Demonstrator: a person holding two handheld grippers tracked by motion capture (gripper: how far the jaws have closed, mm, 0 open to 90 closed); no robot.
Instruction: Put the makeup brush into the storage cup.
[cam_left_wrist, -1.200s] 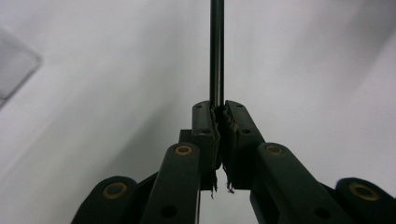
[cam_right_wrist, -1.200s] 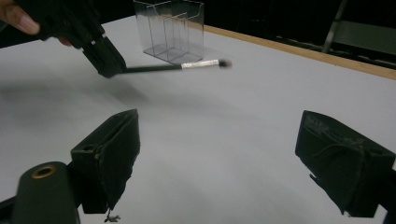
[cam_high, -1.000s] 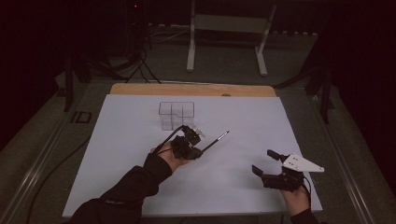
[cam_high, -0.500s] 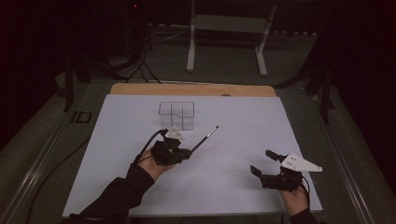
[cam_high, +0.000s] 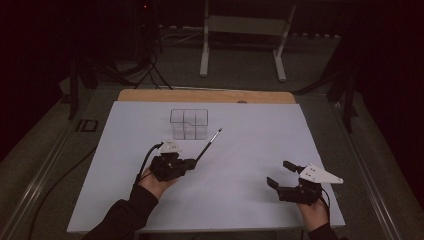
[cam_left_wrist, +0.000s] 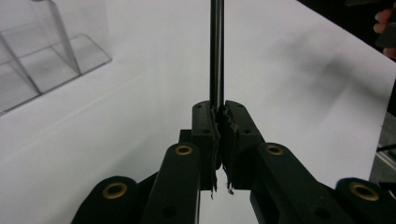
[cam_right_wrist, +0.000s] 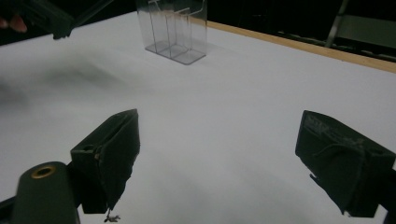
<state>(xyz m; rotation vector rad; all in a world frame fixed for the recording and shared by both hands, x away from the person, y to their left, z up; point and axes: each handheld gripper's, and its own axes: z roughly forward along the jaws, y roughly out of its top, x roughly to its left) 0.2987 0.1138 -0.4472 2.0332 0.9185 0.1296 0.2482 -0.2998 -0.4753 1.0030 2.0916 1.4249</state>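
Now I am gripping a thin dark pen with my left gripper, jaws clamped on its lower end, tip angling toward the clear organiser, probably for slotting in. Well right of the organiser, my right gripper is resting wide open, empty, on the white worktop.

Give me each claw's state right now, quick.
Left claw: shut on the thin rod.
Right claw: open, holding nothing.
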